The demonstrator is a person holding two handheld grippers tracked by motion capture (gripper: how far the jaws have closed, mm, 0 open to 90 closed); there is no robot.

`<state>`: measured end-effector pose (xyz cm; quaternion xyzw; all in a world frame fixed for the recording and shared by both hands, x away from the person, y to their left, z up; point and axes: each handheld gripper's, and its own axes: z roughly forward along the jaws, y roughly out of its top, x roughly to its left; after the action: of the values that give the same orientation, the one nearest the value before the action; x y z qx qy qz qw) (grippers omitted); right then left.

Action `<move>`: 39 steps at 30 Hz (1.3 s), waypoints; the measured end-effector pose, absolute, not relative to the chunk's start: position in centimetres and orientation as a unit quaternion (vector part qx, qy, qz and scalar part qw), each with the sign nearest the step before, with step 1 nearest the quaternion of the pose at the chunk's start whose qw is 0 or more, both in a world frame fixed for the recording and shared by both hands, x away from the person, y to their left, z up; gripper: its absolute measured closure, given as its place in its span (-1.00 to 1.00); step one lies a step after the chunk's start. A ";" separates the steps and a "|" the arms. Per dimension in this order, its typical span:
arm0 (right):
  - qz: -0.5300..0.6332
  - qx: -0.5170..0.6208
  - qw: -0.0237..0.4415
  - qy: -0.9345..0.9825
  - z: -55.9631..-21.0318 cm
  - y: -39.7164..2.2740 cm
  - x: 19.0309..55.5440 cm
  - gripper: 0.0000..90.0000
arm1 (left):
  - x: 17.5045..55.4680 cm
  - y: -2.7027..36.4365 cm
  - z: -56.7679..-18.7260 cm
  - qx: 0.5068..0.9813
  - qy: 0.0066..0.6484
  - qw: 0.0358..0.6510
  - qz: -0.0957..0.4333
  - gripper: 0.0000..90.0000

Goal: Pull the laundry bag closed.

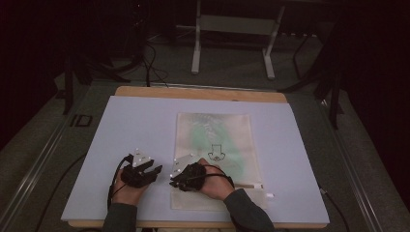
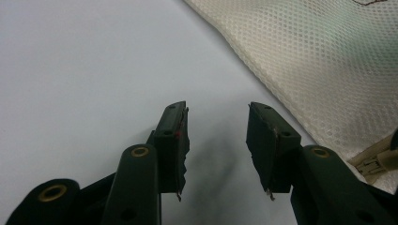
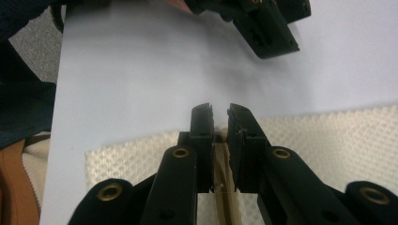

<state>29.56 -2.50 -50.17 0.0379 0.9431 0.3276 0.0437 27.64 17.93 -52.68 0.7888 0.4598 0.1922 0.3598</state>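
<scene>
A cream mesh bag [image 1: 212, 140] lies flat on the pale blue mat [image 1: 135, 125], with something green inside and a black print on it. Its beige zipper strip [image 3: 221, 164] runs along the near end. My right gripper [image 1: 172, 182] sits at the bag's near left corner, its jaws closed to a thin gap around that strip [image 3: 219, 110]. My left gripper [image 1: 157, 170] hovers open over bare mat just left of the bag [image 2: 217, 112], nothing between its fingers. In the left gripper view, the mesh bag [image 2: 319, 61] lies to the right and a piece of zipper [image 2: 375, 161] at the lower right.
The mat covers a wooden table [image 1: 198, 93]. A white metal stand [image 1: 232, 29] and cables lie on the floor beyond. A small white tag [image 1: 269, 195] lies by the bag's near right corner. The left gripper [image 3: 267, 37] appears at the top of the right gripper view.
</scene>
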 end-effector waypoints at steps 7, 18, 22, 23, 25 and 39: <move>0.327 0.046 0.037 0.943 -50.8 -3.3 29.7 0.80 | 27.6 17.9 -52.6 0.790 0.458 0.359 0.192 0.29; 0.319 0.058 0.018 0.946 -51.7 -3.3 30.2 0.81 | 27.4 17.6 -52.6 0.791 0.454 0.366 0.186 0.30; 0.316 0.058 0.017 0.947 -51.9 -3.5 30.1 0.82 | 27.3 17.4 -52.5 0.793 0.449 0.371 0.180 0.36; 0.315 0.057 0.017 0.947 -51.9 -3.5 30.1 0.82 | 27.2 17.4 -52.5 0.792 0.448 0.375 0.177 0.38; 0.319 0.060 0.016 0.946 -52.0 -3.6 30.1 0.82 | 27.2 17.3 -52.4 0.795 0.444 0.376 0.174 0.43; 0.327 0.061 0.028 0.943 -52.4 -3.9 29.7 0.82 | 26.8 15.4 -52.4 0.811 0.417 0.388 0.136 0.97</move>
<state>29.75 -3.86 -52.36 0.0606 0.9427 0.3268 0.0283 26.75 15.42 -52.35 0.8105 0.4171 0.1357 0.3882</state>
